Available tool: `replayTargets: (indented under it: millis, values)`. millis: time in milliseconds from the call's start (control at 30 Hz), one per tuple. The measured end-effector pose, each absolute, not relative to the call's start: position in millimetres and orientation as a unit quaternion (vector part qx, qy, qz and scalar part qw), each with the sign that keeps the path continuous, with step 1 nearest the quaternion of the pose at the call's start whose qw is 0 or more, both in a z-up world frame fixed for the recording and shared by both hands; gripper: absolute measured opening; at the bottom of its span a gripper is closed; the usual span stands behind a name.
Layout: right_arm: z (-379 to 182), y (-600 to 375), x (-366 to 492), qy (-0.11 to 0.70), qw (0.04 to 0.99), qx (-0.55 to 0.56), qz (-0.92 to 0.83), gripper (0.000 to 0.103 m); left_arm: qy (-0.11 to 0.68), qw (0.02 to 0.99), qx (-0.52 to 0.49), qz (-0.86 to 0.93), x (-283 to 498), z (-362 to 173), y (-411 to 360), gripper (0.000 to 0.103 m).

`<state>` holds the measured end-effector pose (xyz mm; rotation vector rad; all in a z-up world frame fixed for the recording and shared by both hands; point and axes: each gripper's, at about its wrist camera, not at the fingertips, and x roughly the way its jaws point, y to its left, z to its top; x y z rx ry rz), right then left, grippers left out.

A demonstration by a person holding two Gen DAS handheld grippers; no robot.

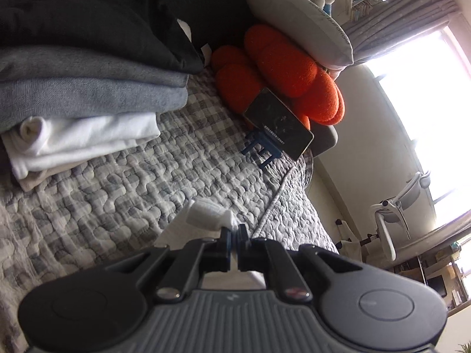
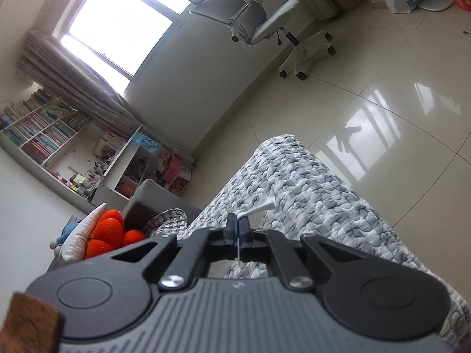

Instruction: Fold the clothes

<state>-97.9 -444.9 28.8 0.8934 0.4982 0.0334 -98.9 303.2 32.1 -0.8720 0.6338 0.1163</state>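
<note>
Bed or sofa covered by a grey-and-white checked quilt; which of the two, cannot tell. In the right wrist view the quilt runs off toward a glossy tiled floor.

Stack of folded clothes on the quilt, upper left in the left wrist view: black on top, two grey layers under it, white below, a beige edge at the bottom.

Orange plush cushion beyond the stack, wedged under a pale grey pillow. A dark phone leans against the cushion on a small blue stand.

White office chair stands on the floor near the window wall, well apart from the bed.

Left tongs: pressed together, pinching a bunched edge of a white garment. The cloth puffs out just past the tips and hangs over the quilt near its front edge.

Right tongs: also pressed together, pinching a thin white fold that sticks out to the right of the tips, above the quilt. Cannot tell from these views whether both pieces belong to one garment.
</note>
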Motion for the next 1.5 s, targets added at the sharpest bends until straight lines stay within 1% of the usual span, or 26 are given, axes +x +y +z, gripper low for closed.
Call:
replayTargets:
  millis: [100,233,400,500,600,733,933,1067,1133,1300,1400,1500]
  values:
    - [9,-448,-118,0.274,0.863,0.424,0.012,0.002,0.327,0.851,-0.406,0.068,-115,12,303,0.003]
    - [-31,-457,-129,0.324,0.841,0.434,-0.020,0.002,0.361,0.831,-0.413,0.090,-123,-20,306,0.003]
    - [-55,-453,-132,0.346,0.833,0.429,-0.035,0.002,0.363,0.835,-0.400,0.102,-126,-26,304,0.003]
    - [-42,-452,-129,0.324,0.844,0.427,-0.028,0.002,0.353,0.846,-0.386,0.102,-121,-18,304,0.003]
    - [-26,-450,-125,0.310,0.861,0.401,-0.025,0.002,0.353,0.854,-0.367,0.108,-118,-20,302,0.003]
    - [-33,-450,-126,0.319,0.864,0.388,-0.032,0.002,0.361,0.851,-0.362,0.114,-121,-34,301,0.003]
    - [-47,-444,-136,0.327,0.869,0.370,-0.037,0.002,0.355,0.869,-0.322,0.121,-123,-25,293,0.004]
    - [-48,-441,-138,0.323,0.877,0.356,-0.033,0.002,0.357,0.868,-0.323,0.119,-129,-21,294,0.009]
    - [-47,-439,-137,0.322,0.881,0.344,-0.033,0.002,0.360,0.868,-0.322,0.119,-133,-19,295,0.017]
    - [-45,-433,-136,0.310,0.890,0.333,-0.035,0.002,0.355,0.870,-0.322,0.117,-141,-7,301,0.033]
    - [-44,-429,-136,0.306,0.893,0.328,-0.035,0.002,0.342,0.879,-0.310,0.123,-138,4,306,0.034]
    - [-44,-425,-137,0.307,0.894,0.324,-0.034,0.002,0.339,0.886,-0.296,0.113,-122,12,306,0.043]
